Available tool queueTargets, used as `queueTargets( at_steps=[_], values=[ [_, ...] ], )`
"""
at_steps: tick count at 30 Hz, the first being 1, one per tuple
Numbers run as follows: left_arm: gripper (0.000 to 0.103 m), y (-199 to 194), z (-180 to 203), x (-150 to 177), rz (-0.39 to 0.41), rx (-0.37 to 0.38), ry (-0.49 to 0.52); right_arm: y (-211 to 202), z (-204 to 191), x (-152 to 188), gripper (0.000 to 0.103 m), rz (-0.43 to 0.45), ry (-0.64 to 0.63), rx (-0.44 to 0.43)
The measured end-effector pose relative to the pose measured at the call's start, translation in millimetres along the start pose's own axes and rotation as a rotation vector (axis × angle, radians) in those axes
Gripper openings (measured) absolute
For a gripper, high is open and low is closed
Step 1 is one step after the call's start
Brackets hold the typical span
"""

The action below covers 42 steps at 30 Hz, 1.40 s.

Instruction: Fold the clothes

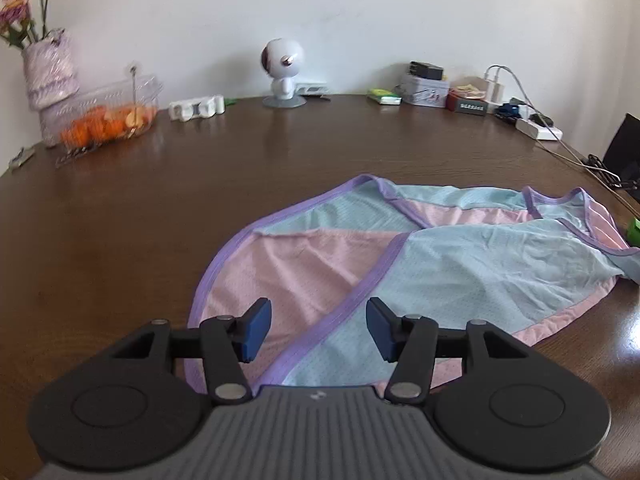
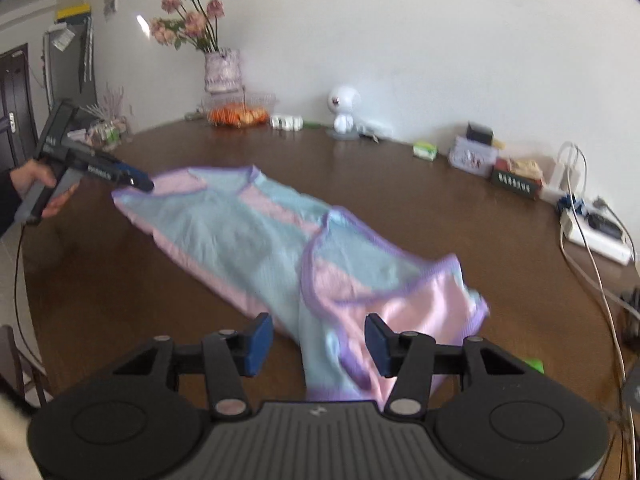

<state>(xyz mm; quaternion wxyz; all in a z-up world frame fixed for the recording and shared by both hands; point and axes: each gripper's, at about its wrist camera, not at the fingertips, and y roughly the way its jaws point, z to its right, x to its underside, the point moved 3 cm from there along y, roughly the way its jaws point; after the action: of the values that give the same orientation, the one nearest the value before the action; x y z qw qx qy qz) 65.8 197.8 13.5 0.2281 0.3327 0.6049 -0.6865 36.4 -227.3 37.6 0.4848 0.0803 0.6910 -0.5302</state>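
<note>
With both the left gripper and right gripper spread and holding nothing, the pastel garment lies flat on the table directly beneath their jaws; judged between folds, next requiring a fresh edge pinch.

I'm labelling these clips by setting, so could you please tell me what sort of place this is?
Most likely a home dining or living room. A brown wooden table stands against a white wall and holds a vase of flowers, a clear container of oranges and a pastel garment spread out for folding.
</note>
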Motion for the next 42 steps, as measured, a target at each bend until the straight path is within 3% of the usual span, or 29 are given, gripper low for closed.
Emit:
queueTargets(
  at_steps=[3, 5, 6, 11, 12, 14, 16, 18, 19, 21, 22, 24, 28, 30, 32, 33, 36, 42],
  values=[
    [0.053, 4.7, -4.2, 5.5, -0.013, 0.001, -0.008, 2.2, -6.1, 16.3, 0.046, 0.005, -0.028, 0.035],
    [0.053, 7.7, -4.1, 8.1, -0.009, -0.019, 0.01, 9.3, -0.1, 15.0, 0.022, 0.026, -0.003, 0.07],
    [0.053, 8.8, -3.8, 9.1, -0.007, -0.028, 0.019, 12.7, 5.4, 11.5, 0.002, 0.022, 0.013, 0.085],
    [0.053, 9.9, -1.0, 9.4, -0.01, -0.044, 0.038, 15.6, 56.5, -26.2, 0.005, 0.06, 0.078, 0.156],
    [0.053, 10.1, -0.2, 9.4, -0.011, -0.048, 0.04, 21.0, 62.1, -30.7, 0.016, 0.037, 0.061, 0.193],
    [0.053, 8.2, 0.0, 9.0, -0.023, -0.055, 0.035, 28.6, 66.4, -38.5, 0.023, 0.012, 0.013, 0.291],
    [0.053, 2.5, 1.1, 9.7, -0.027, -0.047, 0.031, 20.3, 56.3, -44.7, 0.031, 0.078, -0.027, 0.338],
    [0.054, -4.7, 2.9, 10.4, -0.015, -0.014, 0.024, 9.3, 40.9, -48.3, 0.04, 0.154, 0.014, 0.27],
    [0.055, -5.9, 2.8, 10.3, -0.012, 0.005, 0.021, 7.9, 30.3, -48.6, 0.039, 0.171, 0.04, 0.191],
    [0.055, -1.8, 0.5, 9.6, -0.028, 0.017, 0.011, 17.3, 3.8, -46.4, 0.039, 0.154, 0.026, 0.03],
    [0.055, 1.3, -1.1, 9.2, -0.039, 0.016, 0.006, 26.2, -9.3, -44.6, 0.039, 0.137, -0.001, -0.008],
    [0.054, 4.2, -1.9, 8.2, -0.046, 0.021, 0.002, 46.8, -25.1, -41.8, 0.037, 0.098, -0.021, -0.009],
    [0.047, 0.2, 1.8, 10.6, -0.058, 0.057, 0.017, 72.2, -23.1, -37.6, 0.036, 0.024, 0.122, -0.029],
    [0.033, -0.8, -0.8, 13.1, -0.052, 0.04, 0.006, 76.2, -23.1, -33.5, 0.024, 0.012, 0.155, -0.039],
    [0.007, -1.9, -6.1, 14.8, -0.04, 0.021, -0.019, 73.4, -23.3, -31.3, 0.008, 0.013, 0.169, -0.039],
    [0.005, -2.9, -9.9, 15.5, -0.041, 0.024, -0.038, 70.8, -24.4, -31.0, 0.0, 0.013, 0.173, -0.038],
    [0.002, -8.4, -12.0, 18.9, -0.042, 0.051, -0.041, 59.9, -31.2, -31.4, 0.0, 0.013, 0.151, -0.037],
    [0.002, -21.0, -7.1, 30.1, -0.034, 0.017, -0.01, 31.0, -44.2, -16.0, 0.0, 0.002, 0.091, -0.031]
  ],
)
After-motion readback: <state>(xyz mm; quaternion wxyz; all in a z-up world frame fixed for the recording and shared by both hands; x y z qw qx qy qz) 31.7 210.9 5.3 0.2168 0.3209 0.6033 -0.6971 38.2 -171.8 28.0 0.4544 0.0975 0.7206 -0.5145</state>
